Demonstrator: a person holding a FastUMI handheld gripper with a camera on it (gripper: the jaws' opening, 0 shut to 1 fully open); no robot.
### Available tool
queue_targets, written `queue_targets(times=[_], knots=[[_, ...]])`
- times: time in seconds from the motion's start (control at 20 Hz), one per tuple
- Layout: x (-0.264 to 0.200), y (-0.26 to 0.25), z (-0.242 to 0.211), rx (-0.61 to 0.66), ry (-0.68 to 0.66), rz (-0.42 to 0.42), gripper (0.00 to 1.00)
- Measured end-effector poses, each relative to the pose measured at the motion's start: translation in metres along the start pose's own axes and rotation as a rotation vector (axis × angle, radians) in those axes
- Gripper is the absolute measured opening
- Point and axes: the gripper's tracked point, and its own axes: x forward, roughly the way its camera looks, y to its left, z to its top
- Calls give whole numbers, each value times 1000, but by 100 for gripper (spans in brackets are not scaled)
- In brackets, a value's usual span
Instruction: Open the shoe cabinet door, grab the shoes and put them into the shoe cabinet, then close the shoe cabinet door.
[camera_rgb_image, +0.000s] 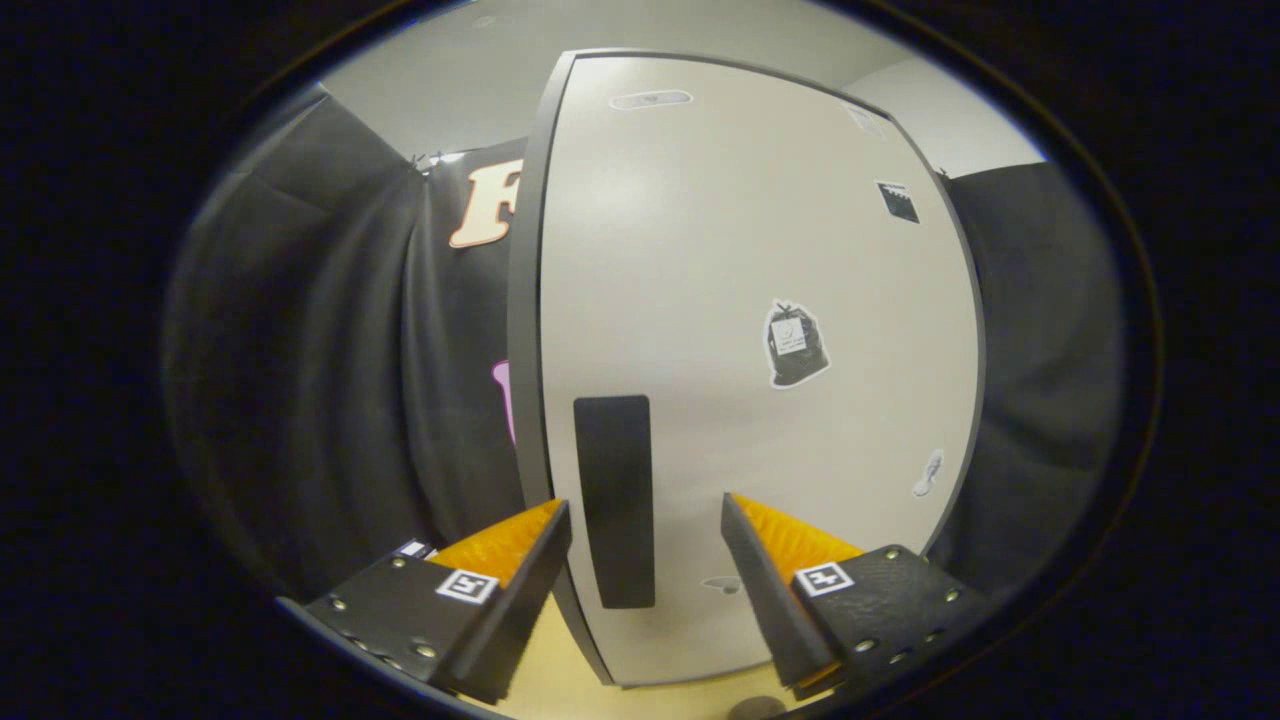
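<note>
My gripper (645, 520) faces the shoe cabinet door (760, 380), fingers spread wide apart and holding nothing, the door shut in front of me. The dark upright handle (613, 500) on the door's left side sits straight ahead in the gap between my fingertips, beyond them rather than between the pads, so nothing is touching yet. A sticker of a black bag (796, 345) marks the middle of the pale panel, with a smaller dark sticker (898, 201) further up to the right and a faint foot-shaped mark (928, 473) low on the right. Black cloth (330, 380) hangs to the left and right of the cabinet, and a strip of pale floor (560, 690) shows near me under the fingers. The shoes I cannot place from here.

The job in hand, as I judge it, is opening the door, and the task has barely begun. To do it well I would keep the handle centred between my fingers and move straight in until both pads flank it before closing. Whether the dark strip is a raised bar or a recess I cannot tell, so I would close gently and check for bite. The handle stands by the left edge, so the hinge is likely on the right; I would pull in an arc swinging rightward, not straight back, to avoid slipping off.
</note>
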Motion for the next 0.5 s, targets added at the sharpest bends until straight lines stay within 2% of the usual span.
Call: queue_targets(times=[0.25,0.3,0.35,0.4,0.5], knots=[[7,3,-8,-13,24,-15,66],[7,10,-11,-10,31,15,60],[14,14,-10,-18,17,17,60],[10,13,-10,-28,14,4,35],[8,13,-10,-23,17,2,37]])
